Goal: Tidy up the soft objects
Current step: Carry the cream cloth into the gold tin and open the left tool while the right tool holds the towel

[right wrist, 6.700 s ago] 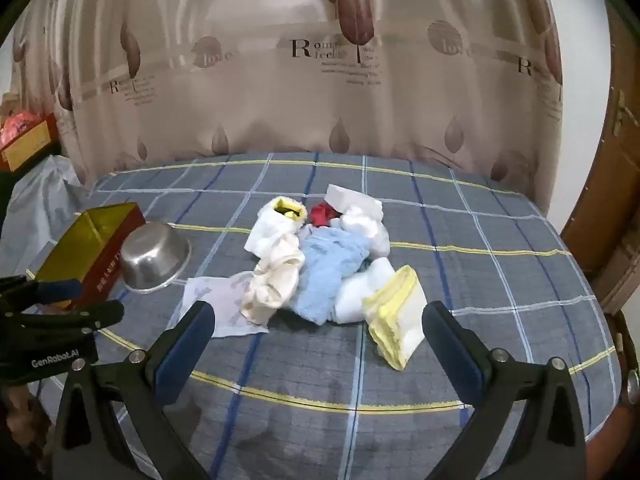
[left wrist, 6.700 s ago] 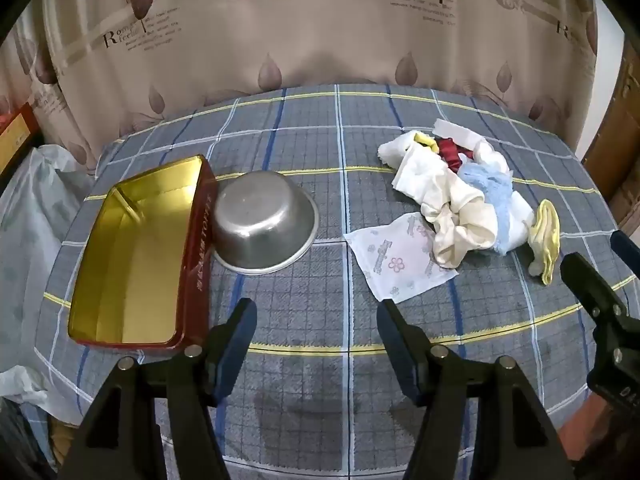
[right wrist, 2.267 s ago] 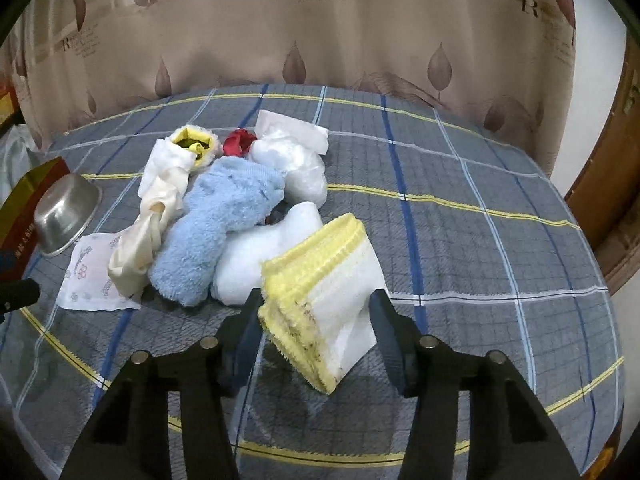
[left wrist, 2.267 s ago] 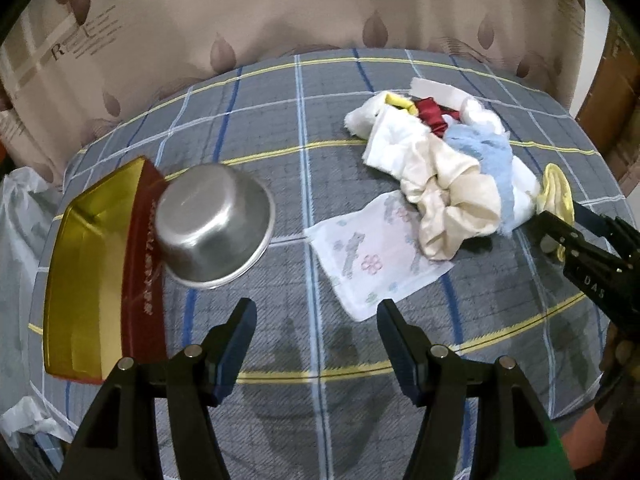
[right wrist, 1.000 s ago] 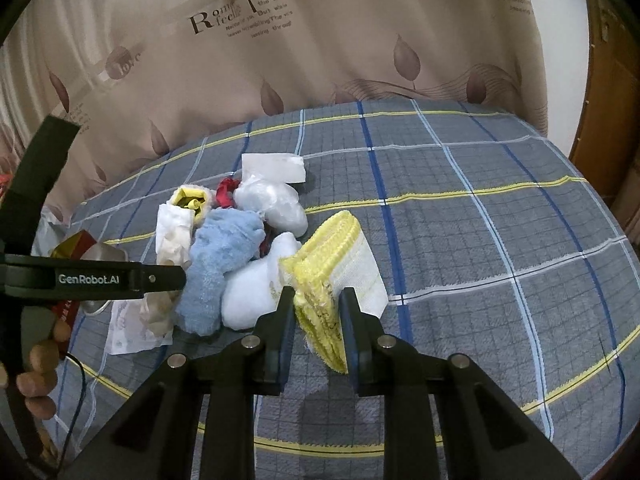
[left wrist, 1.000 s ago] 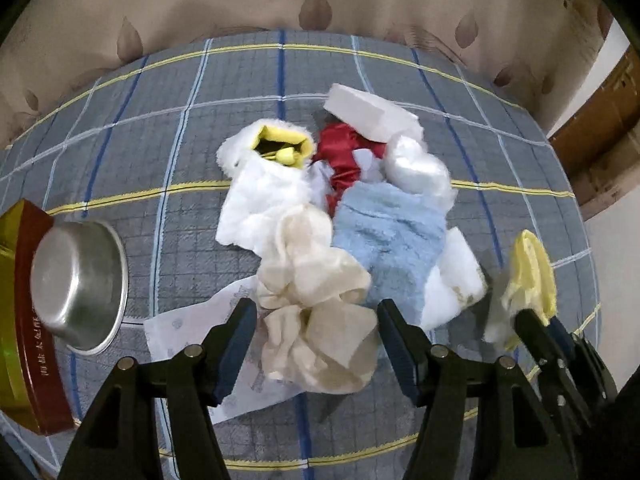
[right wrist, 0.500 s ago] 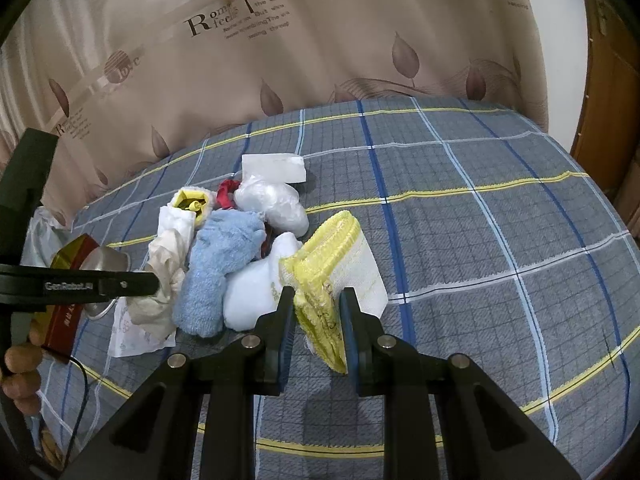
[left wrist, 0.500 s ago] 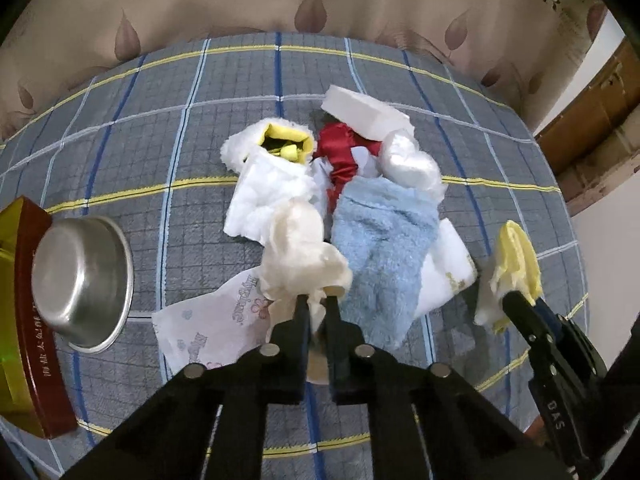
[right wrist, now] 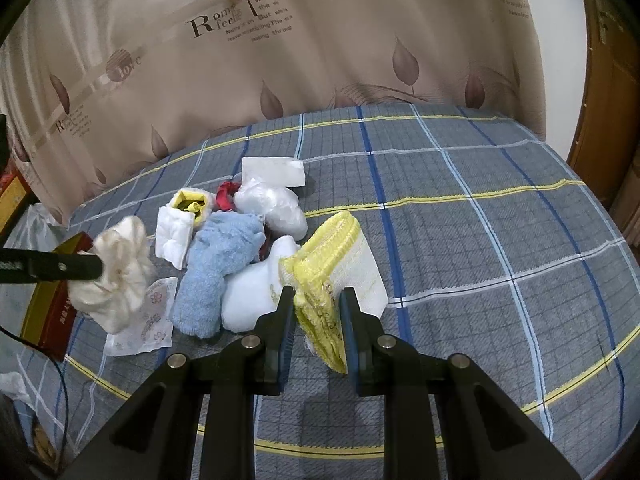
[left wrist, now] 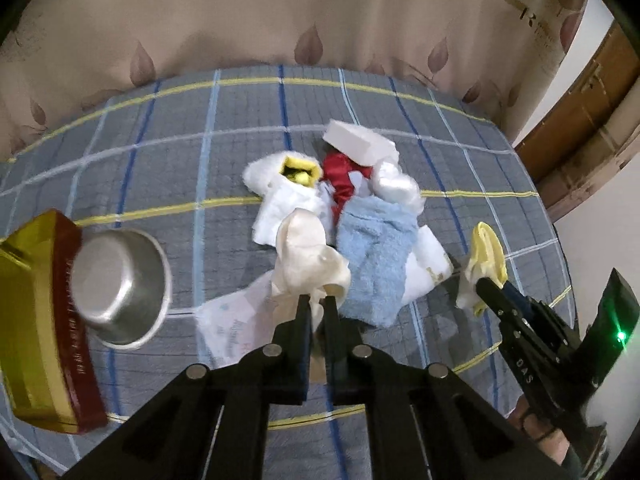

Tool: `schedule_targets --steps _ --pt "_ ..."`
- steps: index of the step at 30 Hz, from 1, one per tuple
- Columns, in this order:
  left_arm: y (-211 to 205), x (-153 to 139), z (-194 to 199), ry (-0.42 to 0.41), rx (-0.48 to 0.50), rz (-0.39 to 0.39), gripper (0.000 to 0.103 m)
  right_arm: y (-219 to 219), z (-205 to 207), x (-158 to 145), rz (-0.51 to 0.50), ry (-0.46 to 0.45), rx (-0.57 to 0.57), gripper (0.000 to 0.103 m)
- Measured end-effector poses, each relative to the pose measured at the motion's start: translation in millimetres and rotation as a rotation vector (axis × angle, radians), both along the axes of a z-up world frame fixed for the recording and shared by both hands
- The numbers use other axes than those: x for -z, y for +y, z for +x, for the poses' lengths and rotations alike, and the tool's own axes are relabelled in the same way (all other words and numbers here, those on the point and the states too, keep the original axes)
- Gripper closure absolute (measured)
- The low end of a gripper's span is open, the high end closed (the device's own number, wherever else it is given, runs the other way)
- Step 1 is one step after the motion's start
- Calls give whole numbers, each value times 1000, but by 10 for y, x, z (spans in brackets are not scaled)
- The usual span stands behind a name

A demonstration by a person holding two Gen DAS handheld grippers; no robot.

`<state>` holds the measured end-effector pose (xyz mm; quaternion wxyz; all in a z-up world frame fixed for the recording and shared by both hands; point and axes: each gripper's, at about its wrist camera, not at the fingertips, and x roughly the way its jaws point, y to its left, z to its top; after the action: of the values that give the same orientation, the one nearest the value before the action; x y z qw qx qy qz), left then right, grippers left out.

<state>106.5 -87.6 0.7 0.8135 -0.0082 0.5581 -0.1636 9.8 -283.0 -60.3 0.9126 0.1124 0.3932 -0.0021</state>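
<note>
My left gripper is shut on a cream cloth and holds it lifted off the pile; it also shows in the right wrist view. My right gripper is shut on a yellow-edged white cloth, seen from the left wrist view as the yellow cloth. The pile on the plaid bed holds a light blue towel, white cloths, a red cloth and a white pouch with yellow lining.
A steel bowl lies beside a red and gold tin at the left. A printed tissue packet lies under the cream cloth. A white foam block sits behind the pile. A curtain hangs behind the bed.
My left gripper closed on the cream cloth and has lifted it up and away from the pile. My right gripper keeps its hold on the yellow-edged cloth.
</note>
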Motion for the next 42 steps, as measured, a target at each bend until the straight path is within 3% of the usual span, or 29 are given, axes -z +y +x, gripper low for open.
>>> schedule_targets --steps 12,22,30,42 --pt "569 -560 -134 -103 -47 44 98 20 -8 -22 -18 -6 -7 83" --pt "1629 -777 -77 -167 -238 164 98 85 -37 -55 -59 -15 -10 83" --pt "2506 -663 -19 -160 -386 233 98 102 -55 -111 -93 -36 0 83" --pt "3233 -48 166 -71 -497 303 98 210 -137 -180 -130 -37 23 83"
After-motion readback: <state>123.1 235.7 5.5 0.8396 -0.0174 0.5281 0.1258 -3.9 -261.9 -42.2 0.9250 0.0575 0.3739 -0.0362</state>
